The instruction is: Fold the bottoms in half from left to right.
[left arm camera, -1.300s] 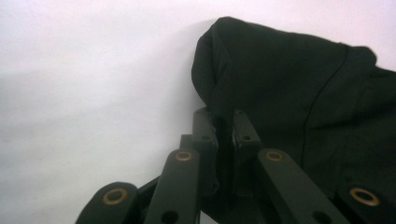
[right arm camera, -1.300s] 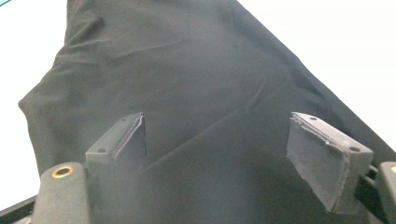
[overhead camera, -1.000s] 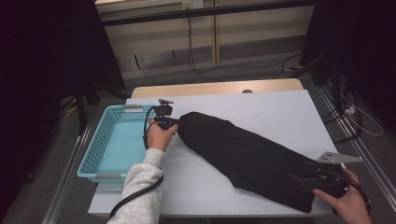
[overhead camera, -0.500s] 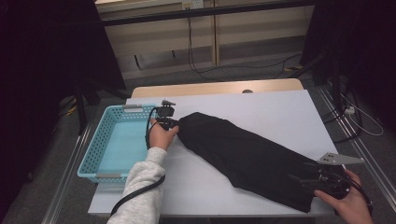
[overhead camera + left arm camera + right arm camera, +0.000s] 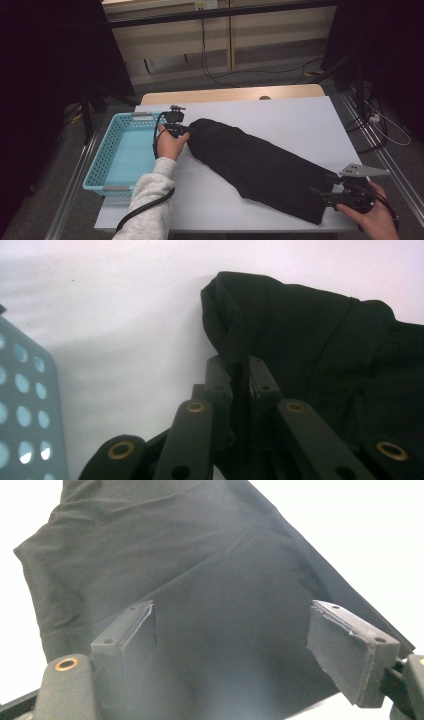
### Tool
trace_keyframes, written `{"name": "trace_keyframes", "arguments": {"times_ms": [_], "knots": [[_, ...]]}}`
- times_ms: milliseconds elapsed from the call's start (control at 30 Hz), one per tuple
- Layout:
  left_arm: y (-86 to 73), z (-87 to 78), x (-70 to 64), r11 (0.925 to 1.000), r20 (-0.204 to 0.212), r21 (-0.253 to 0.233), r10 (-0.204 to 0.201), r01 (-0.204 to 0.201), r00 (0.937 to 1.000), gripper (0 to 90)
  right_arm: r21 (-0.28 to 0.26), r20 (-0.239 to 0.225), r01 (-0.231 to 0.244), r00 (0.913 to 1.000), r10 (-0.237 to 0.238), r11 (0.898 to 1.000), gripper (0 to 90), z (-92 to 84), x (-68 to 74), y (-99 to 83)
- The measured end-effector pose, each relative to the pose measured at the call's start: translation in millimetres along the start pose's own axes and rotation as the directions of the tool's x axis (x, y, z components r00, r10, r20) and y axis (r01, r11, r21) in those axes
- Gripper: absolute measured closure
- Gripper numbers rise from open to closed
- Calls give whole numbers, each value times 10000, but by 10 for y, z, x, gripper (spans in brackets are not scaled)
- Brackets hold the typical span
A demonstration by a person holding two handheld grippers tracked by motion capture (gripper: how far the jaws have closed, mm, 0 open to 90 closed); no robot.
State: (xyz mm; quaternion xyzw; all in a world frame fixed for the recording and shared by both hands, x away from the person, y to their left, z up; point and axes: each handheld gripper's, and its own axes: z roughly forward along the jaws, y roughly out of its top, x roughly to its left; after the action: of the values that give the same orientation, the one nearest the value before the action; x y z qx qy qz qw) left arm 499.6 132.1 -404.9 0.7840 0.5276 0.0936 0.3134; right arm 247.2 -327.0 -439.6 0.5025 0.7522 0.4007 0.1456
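Black garment (image 5: 260,167) looks soft, light and floppy; my left gripper (image 5: 239,371) pinches its folded corner, my right gripper (image 5: 232,645) stands released over the far hem, where I'd grab next.

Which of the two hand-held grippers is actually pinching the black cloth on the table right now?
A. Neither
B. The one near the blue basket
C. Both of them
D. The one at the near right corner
B: the left gripper, beside the blue basket, has its jaws closed on a fold of the black cloth, while the right gripper holds its pads wide apart over the cloth's other end.
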Motion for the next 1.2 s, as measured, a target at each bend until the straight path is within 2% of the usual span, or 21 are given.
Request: {"name": "trace_keyframes", "arguments": {"times_ms": [67, 133, 167, 233, 533, 567, 1033, 1200], "knots": [[10, 12, 15, 9999, -181, 120, 112, -110, 9998, 828, -8, 5, -16, 10000, 16, 10000, 203, -1, 1, -1], [26, -4, 48, 9999, -265, 116, 31, -28, 9996, 828, -3, 6, -18, 10000, 18, 10000, 203, -3, -1, -4], [32, -22, 73, 9999, -204, 51, -148, 149, 9997, 828, -11, 8, -23, 10000, 23, 10000, 203, -3, -6, -5], [43, -49, 89, 9997, -160, 42, -224, 224, 9996, 827, -3, 19, -32, 10000, 32, 10000, 203, 0, -11, -5], [88, -101, 122, 9998, -302, 11, -210, 211, 9993, 833, -41, 35, -33, 10000, 33, 10000, 203, -11, -11, -5], [103, -119, 120, 9999, -400, 45, -102, 104, 9991, 833, -51, 38, -33, 10000, 34, 10000, 203, -10, -12, -4], [186, -230, 144, 9999, -403, -11, -147, 147, 9991, 834, -120, 11, 25, 10000, -25, 9999, 202, 6, 4, 21], [223, -263, 151, 10000, -385, -11, -42, 42, 9992, 835, -54, -7, 36, 10000, -36, 10000, 201, 29, 11, 22]]}}
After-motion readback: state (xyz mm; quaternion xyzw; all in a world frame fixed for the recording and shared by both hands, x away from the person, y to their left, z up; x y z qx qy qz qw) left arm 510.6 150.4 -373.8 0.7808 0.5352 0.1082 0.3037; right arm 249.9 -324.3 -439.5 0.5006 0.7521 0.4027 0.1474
